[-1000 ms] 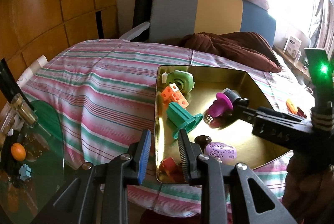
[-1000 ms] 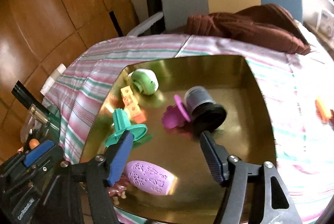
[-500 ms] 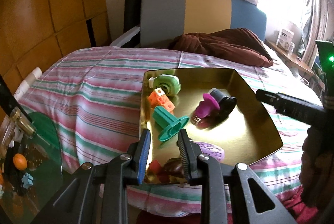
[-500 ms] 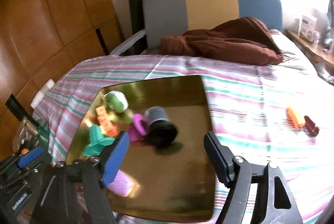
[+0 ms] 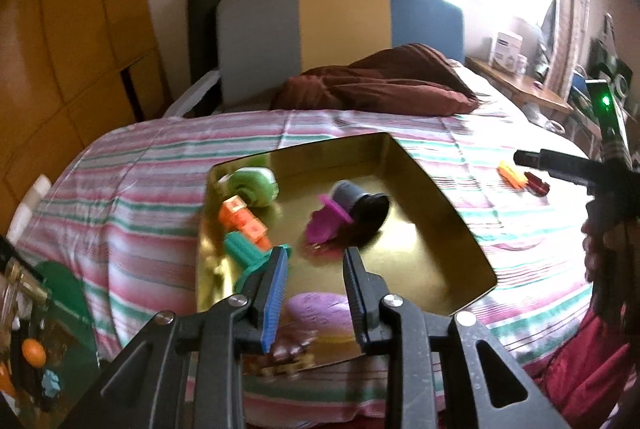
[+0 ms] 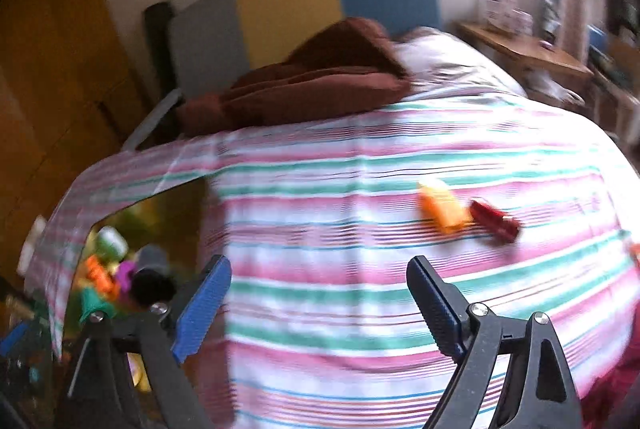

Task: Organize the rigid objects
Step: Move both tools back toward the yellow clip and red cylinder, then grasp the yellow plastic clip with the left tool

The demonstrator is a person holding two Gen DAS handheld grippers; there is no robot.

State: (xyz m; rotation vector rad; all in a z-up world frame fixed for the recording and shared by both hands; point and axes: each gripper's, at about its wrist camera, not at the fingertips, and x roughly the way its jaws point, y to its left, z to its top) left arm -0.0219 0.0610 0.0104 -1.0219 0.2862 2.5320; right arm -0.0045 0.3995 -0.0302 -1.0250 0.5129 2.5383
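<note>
Left wrist view. Left gripper (image 5: 314, 283) slightly parted, nothing between the pads, poised over the near edge of the gold tray (image 5: 452, 205) on the striped bed (image 5: 132, 213). In the tray: green round piece (image 5: 252, 185) at the far left corner; orange blocks (image 5: 242, 217) just beside it; teal flanged piece (image 5: 248, 253) nearer; magenta piece (image 5: 326, 225) touching a grey-and-black cylinder (image 5: 360, 199) at mid-tray; lilac oval (image 5: 320, 313) and a dark brown item (image 5: 292, 345) at the near edge, partly behind the fingers. Outside the tray, to its right on the bedspread: orange piece (image 5: 510, 175) and dark red piece (image 5: 536, 183), touching or nearly so. Right gripper's finger visible at the frame's right edge, close to that pair.

Right wrist view, blurred. Right gripper (image 6: 320, 305) empty, jaws opening wide. Orange piece (image 6: 442, 207) and dark red piece (image 6: 494, 219) ahead and to the right of the gripper, long axes slanting down to the right. Tray off to the lower left.

Judgement: right hand plainly the nearer to the two stray pieces; left better placed for the tray.
</note>
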